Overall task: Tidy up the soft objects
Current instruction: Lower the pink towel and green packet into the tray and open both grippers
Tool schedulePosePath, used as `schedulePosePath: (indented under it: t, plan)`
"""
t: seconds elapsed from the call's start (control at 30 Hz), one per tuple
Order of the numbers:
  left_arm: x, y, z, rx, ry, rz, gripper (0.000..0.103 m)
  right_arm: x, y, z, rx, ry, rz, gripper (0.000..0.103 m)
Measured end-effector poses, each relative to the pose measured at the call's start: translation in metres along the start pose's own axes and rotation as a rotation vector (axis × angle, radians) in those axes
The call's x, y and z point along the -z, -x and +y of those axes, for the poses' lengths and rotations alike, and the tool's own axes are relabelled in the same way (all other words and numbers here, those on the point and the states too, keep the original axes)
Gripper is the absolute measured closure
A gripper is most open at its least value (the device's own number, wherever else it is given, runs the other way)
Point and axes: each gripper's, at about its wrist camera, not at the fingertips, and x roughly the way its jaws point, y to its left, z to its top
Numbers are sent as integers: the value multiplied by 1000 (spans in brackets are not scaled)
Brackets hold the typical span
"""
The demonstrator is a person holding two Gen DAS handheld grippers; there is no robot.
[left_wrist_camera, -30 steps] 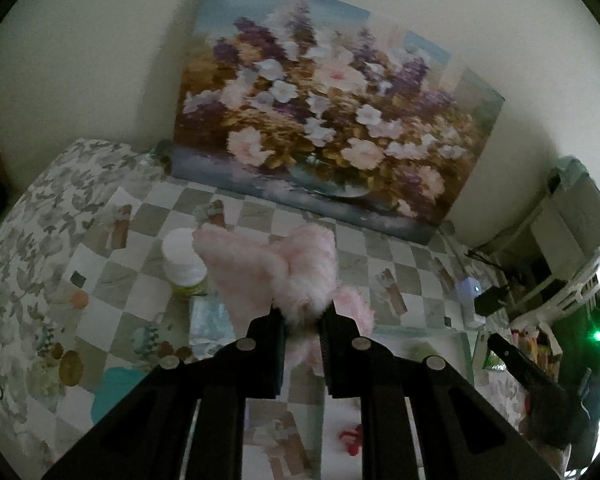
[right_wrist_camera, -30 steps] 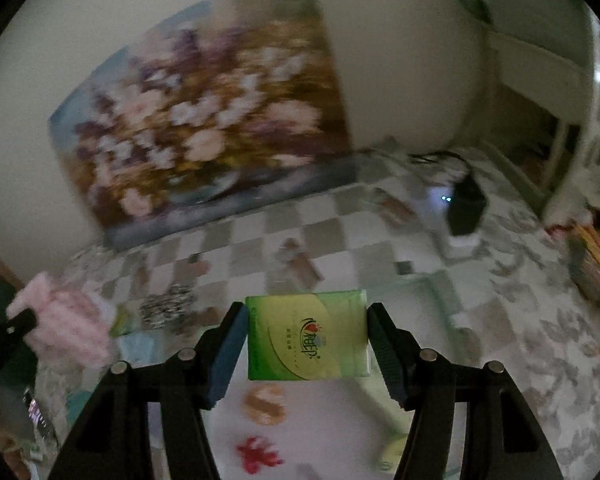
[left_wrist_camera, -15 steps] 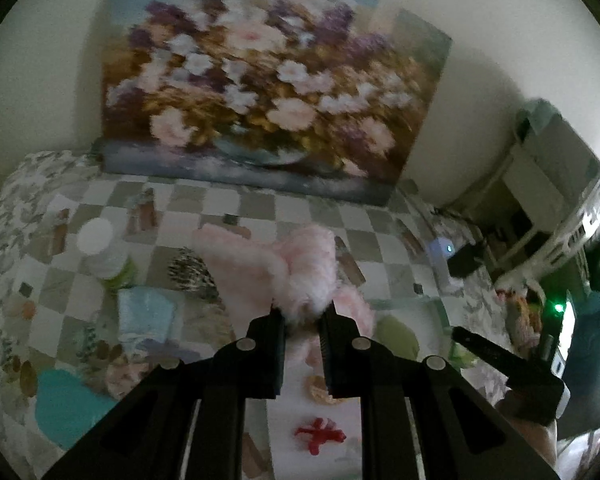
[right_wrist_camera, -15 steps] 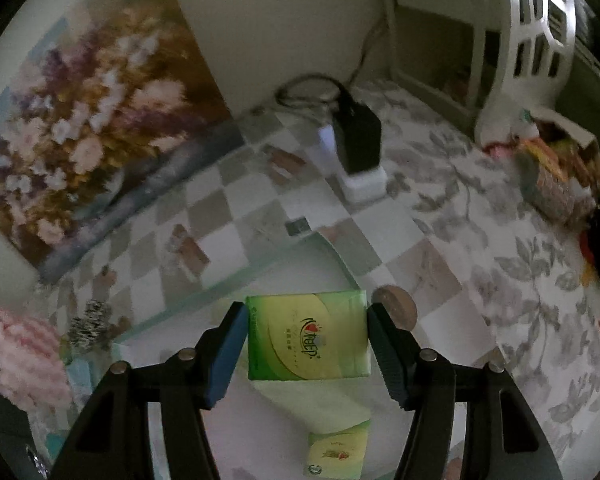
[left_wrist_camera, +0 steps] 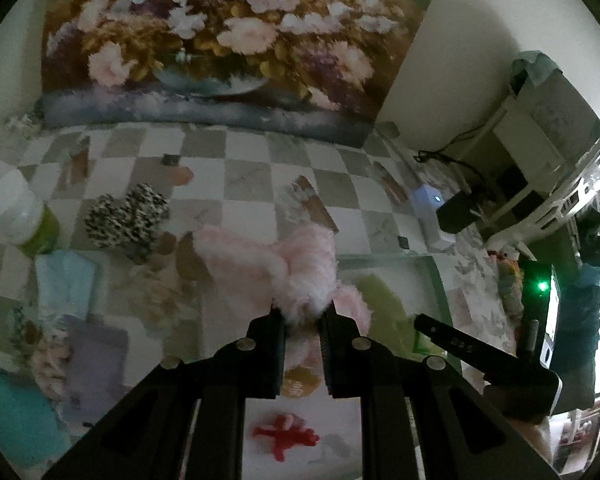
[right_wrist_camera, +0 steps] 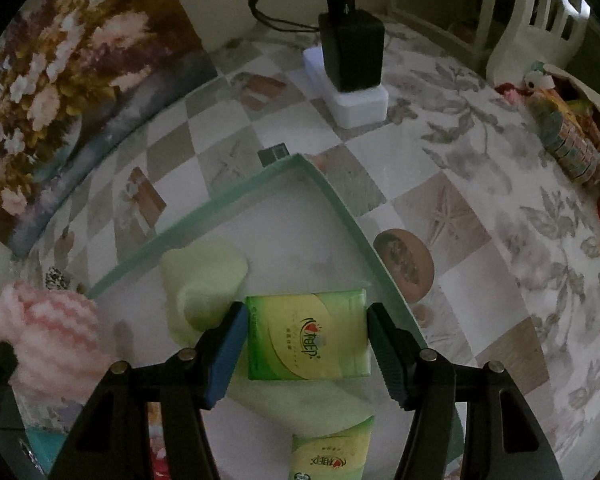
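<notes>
Your right tool grips the tissue pack over the tray, poised to drop beside the green cloth, while your left tool pinches the pink plush above the tray edge, next in line.

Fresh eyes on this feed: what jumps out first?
The big flower painting leaning on the back wall dominates. Next, the fluffy pink plush clamped in the left gripper and the green tissue pack held by the right gripper over the green-rimmed tray, where a pale green cloth and a second pack lie.
</notes>
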Motion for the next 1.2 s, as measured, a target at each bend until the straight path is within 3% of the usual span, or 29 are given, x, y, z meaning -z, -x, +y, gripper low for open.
schedulePosePath:
  t: [0.3, 0.77, 0.97, 1.2]
  plan:
    - [9, -24, -21, 48, -36, 45, 88, -2, -1, 0, 6, -3, 8, 39]
    - [19, -55, -5, 2, 15, 143, 87, 0, -9, 0, 5, 4, 32, 39]
    - [22, -61, -5, -30, 13, 180, 79, 0, -10, 1, 11, 10, 38, 38]
    - [21, -59, -4, -53, 13, 190, 60, 0, -11, 2, 19, 11, 56, 36]
